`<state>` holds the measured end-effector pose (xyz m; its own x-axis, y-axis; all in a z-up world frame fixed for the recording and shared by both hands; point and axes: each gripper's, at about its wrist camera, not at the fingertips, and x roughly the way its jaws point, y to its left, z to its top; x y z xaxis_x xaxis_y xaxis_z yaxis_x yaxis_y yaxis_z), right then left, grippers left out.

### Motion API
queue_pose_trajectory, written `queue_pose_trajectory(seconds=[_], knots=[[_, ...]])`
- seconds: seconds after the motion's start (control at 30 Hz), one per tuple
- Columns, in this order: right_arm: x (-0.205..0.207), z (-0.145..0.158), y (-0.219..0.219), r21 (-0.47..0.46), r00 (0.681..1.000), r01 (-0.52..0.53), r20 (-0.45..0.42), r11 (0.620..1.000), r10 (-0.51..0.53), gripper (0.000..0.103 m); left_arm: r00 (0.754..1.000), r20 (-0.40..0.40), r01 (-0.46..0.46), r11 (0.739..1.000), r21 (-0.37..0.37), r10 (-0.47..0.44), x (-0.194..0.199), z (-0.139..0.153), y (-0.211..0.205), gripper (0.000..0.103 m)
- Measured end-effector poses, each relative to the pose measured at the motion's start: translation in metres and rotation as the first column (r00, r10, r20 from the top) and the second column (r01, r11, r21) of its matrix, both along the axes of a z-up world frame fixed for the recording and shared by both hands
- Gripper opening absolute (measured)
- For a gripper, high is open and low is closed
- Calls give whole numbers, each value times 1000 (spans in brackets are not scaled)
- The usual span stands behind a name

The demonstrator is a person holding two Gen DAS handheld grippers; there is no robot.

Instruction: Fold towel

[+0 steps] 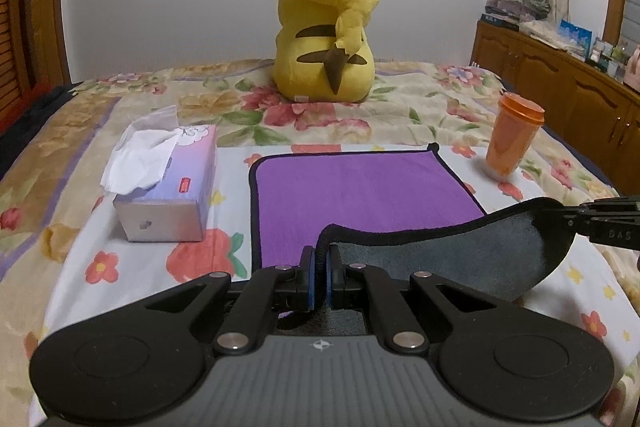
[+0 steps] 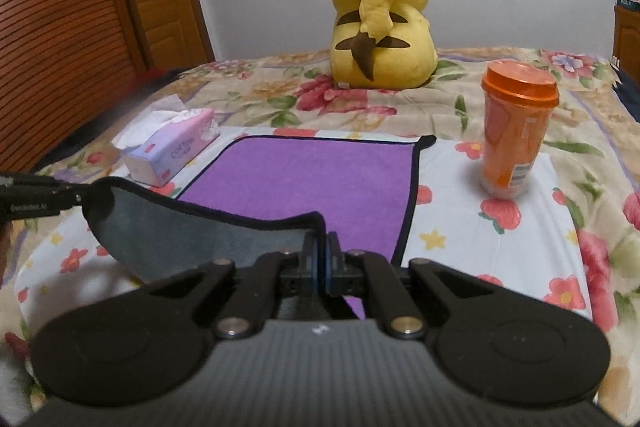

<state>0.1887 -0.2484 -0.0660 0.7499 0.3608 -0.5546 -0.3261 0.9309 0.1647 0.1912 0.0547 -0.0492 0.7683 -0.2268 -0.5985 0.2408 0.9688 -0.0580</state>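
Observation:
A purple towel (image 1: 360, 187) with black trim and a grey underside lies on the floral bed; it also shows in the right wrist view (image 2: 304, 179). Its near edge is lifted, and the grey side (image 1: 440, 255) faces me and sags between the two grippers. My left gripper (image 1: 319, 267) is shut on the near left corner of the towel. My right gripper (image 2: 321, 259) is shut on the near right corner. Each gripper shows at the edge of the other's view, the right one (image 1: 600, 223) and the left one (image 2: 36, 199).
A tissue box (image 1: 168, 187) sits left of the towel. An orange lidded cup (image 2: 516, 131) stands to the right. A yellow Pikachu plush (image 1: 328, 27) sits at the far side of the bed. A wooden cabinet (image 1: 560, 83) lines the right wall.

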Motion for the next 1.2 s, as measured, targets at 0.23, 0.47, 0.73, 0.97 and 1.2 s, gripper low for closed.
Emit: queue_pose_trajectory(seconds=[0.23,0.47,0.73,0.97,1.2], knots=[[10,-2,-1,-8,1000,-4,5,1000,4,4,1000,4,8,1000,5,-8,11,-3,-2,8],[22,-10,-2,-25,1000,-9,-9,1000,9,4,1000,-4,9,1000,18,-9,22,-10,-2,8],[31,-12,-3,-28,1000,-20,-5,999,20,4,1000,-10,13,1000,24,-13,32,-14,-3,8],[37,-10,-3,-24,1000,-27,12,999,27,4,1000,4,18,1000,25,-18,37,-11,-5,8],[43,-4,-2,-20,999,-40,33,999,41,4,999,31,17,1000,11,-18,44,0,-3,8]])
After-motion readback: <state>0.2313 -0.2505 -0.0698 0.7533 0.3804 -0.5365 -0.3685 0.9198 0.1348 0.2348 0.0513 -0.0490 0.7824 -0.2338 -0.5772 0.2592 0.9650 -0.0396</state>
